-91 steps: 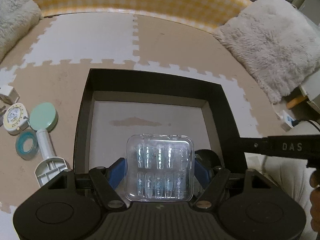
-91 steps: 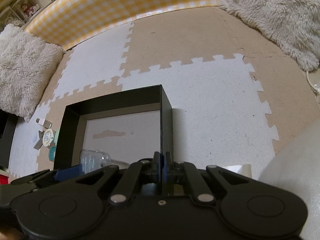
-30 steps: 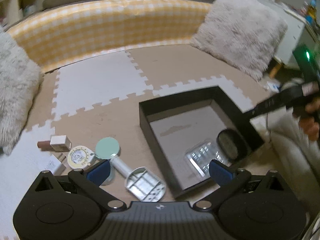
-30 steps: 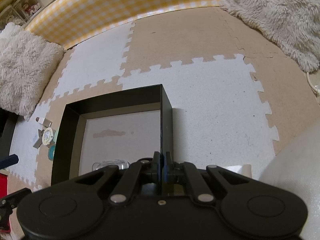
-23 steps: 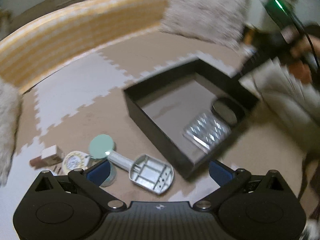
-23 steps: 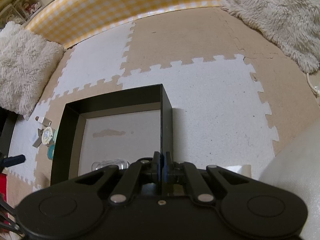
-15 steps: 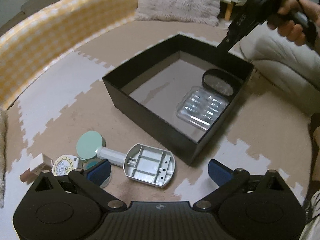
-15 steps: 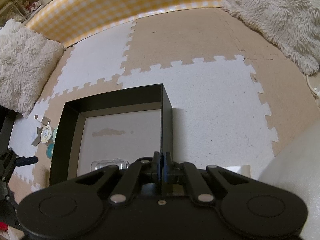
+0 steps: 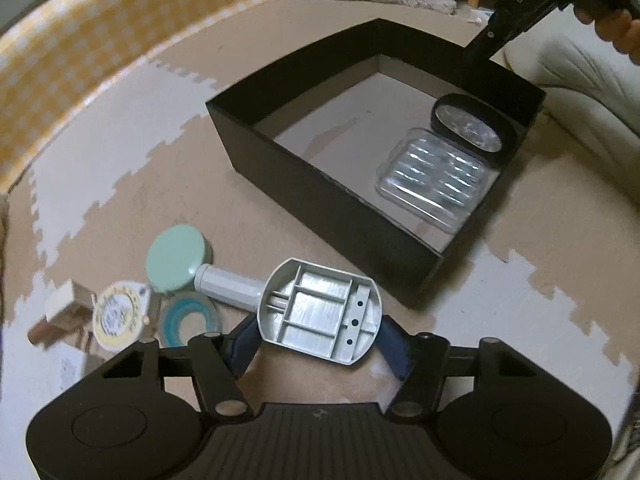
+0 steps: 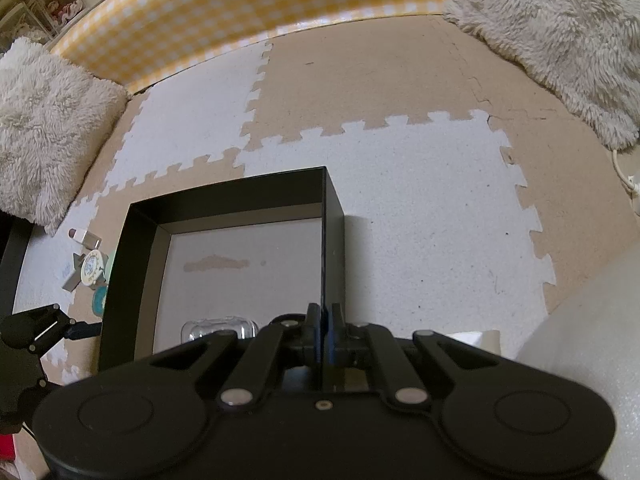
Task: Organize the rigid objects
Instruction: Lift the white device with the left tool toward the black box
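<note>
Foam puzzle mats in beige and white cover the floor, and on them sits the black box, already holding a clear case and a round black compact. Right in front of my left gripper lies the grey handled piece, its ribbed head between my blue pads; the jaws are closing around it, though I cannot tell that they press yet. Its long axis runs left from the head, handle toward the mint disc. My right gripper, pressed together, pinches the box's right wall. I judge the lift needs clearance over the box's near wall, just beyond; open floor inside lies to the left.
</note>
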### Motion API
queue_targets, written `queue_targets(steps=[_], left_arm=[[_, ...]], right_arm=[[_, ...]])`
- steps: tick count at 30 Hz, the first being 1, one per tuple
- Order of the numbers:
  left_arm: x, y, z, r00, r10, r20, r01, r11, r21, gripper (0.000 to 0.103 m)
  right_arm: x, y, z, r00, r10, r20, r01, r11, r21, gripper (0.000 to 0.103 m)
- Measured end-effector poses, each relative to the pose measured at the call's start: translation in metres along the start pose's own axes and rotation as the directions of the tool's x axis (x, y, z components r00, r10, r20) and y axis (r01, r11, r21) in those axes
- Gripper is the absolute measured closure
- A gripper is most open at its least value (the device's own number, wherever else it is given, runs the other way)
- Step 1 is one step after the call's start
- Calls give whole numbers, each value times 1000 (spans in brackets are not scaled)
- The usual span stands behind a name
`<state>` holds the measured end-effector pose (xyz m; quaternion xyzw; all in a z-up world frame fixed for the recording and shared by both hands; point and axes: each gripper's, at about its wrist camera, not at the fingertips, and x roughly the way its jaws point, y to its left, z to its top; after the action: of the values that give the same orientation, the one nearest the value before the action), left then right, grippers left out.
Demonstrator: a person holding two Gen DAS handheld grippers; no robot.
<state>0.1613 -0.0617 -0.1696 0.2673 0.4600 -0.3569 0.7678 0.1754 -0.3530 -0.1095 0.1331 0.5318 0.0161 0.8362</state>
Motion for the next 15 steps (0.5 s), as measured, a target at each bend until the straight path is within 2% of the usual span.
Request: queue_targets(steps=[8,15], left_arm=[[-10,-23,-9,995,-45,-85,46,999,10,39],[-1,-16,-5,994,-70,-79,59,989,-134,38]], right_arm=[[0,0,0,1000,0,-1,0,1000,0,99],[0,0,0,1000,-1,-1,1,1000,-1,99]])
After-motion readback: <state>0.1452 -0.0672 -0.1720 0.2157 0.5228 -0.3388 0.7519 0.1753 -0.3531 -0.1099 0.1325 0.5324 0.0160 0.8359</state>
